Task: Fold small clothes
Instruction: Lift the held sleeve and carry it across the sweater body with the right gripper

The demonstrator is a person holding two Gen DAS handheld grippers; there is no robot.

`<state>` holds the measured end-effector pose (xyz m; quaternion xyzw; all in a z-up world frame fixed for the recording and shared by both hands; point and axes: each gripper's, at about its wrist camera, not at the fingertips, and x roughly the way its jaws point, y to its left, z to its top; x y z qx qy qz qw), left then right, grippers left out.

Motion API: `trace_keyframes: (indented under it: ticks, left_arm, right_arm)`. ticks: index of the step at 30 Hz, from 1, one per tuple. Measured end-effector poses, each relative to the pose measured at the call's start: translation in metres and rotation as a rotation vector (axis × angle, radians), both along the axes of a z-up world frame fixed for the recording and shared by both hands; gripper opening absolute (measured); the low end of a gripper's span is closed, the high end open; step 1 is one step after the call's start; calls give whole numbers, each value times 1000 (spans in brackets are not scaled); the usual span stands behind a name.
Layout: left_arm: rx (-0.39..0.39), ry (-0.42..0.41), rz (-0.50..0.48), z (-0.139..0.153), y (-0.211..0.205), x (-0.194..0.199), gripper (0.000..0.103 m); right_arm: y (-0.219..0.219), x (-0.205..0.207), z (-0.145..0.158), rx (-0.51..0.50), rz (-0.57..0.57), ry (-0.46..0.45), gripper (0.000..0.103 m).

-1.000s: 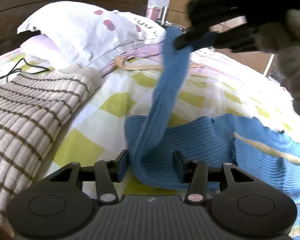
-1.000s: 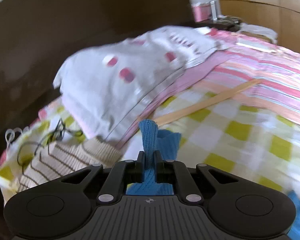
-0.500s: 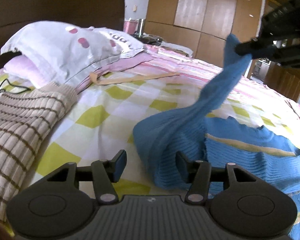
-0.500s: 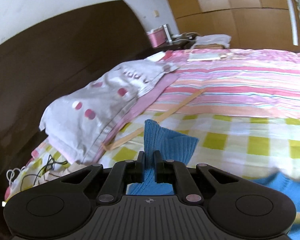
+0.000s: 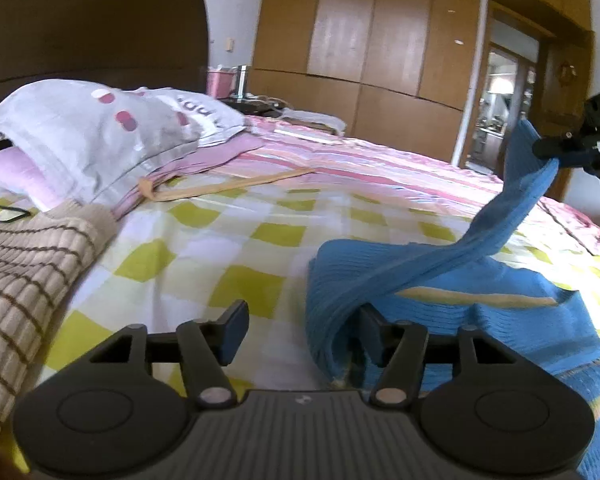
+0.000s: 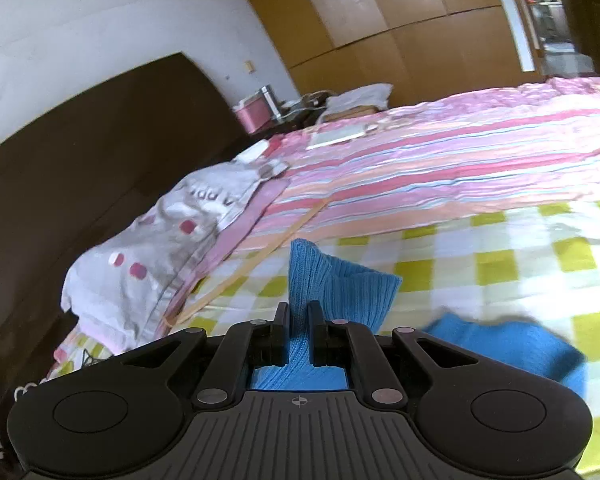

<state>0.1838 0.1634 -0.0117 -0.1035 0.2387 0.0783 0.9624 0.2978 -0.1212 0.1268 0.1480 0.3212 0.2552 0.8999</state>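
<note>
The right tongs [image 6: 298, 320] pinch the blue sweater's sleeve [image 5: 512, 208], stretched up and rightward from the body lying beside the wide-open left tongs [image 5: 300, 328].

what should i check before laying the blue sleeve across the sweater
1. Right gripper shut on the blue sleeve: ok.
2. Sleeve lifted off the bed, no snag visible: ok.
3. Left gripper open, its right finger against the blue sweater fold, nothing pinched: ok.
4. Sweater body flat: not ok, bunched at the near edge.
5. Striped beige sweater apart from the blue one: ok.
6. Sleeve's landing spot: cannot tell, partly hidden.
</note>
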Motion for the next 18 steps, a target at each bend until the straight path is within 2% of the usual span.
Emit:
trace_keyframes:
  ticks: [10,18]
  left_arm:
    - [54,-29,-117,2,-23,-3,65]
    - [91,25,-196,-6,-41,2,65]
  right_arm:
    - [-79,-11,-24,61,-149,33,8]
    - [-116,-23,-78,61,-217,149,8]
